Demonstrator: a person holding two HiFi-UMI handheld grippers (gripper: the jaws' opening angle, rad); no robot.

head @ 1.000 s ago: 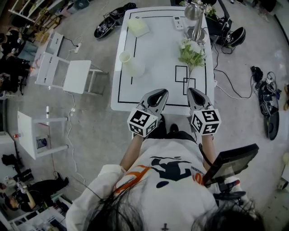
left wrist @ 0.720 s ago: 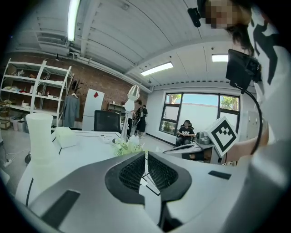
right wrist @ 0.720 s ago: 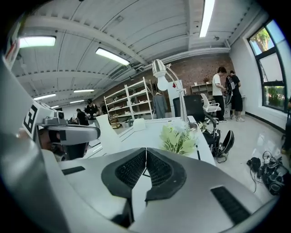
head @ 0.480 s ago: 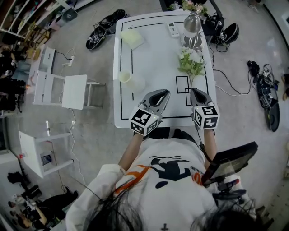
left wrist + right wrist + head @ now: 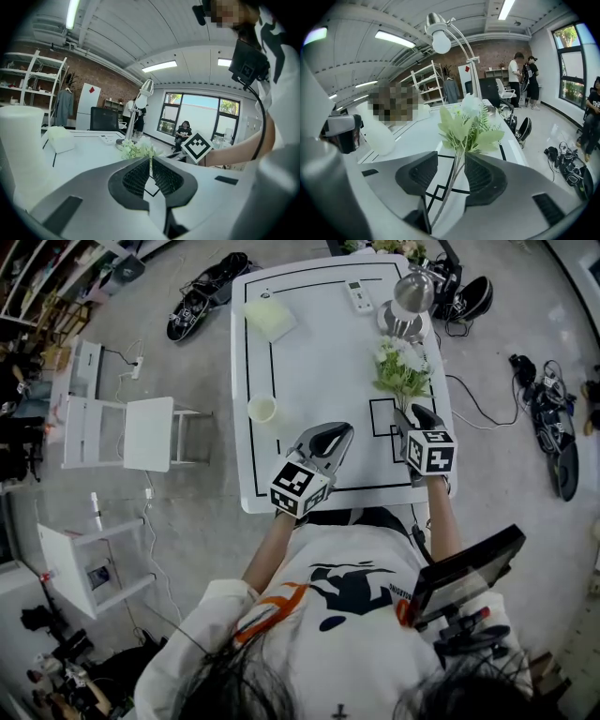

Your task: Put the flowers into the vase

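Observation:
A bunch of white flowers with green leaves (image 5: 401, 367) lies on the white table (image 5: 319, 352), stems pointing toward me. My right gripper (image 5: 413, 416) reaches over the stems. In the right gripper view its jaws have just been opening and now stand apart, with the thin stems (image 5: 454, 176) running between them untouched by the pads. The white vase (image 5: 263, 410) stands upright near the table's left edge, and looms at the left as the vase (image 5: 18, 140) in the left gripper view. My left gripper (image 5: 328, 434) is shut and empty, right of the vase.
A silver desk lamp (image 5: 410, 301) stands behind the flowers, with a remote (image 5: 360, 296) and a pale block (image 5: 266, 317) at the far end. White folding furniture (image 5: 150, 432) stands left of the table. Shoes and cables lie on the floor.
My right gripper has moved forward and down over the table edge to the flower stems. The left gripper has edged forward a little, still shut.

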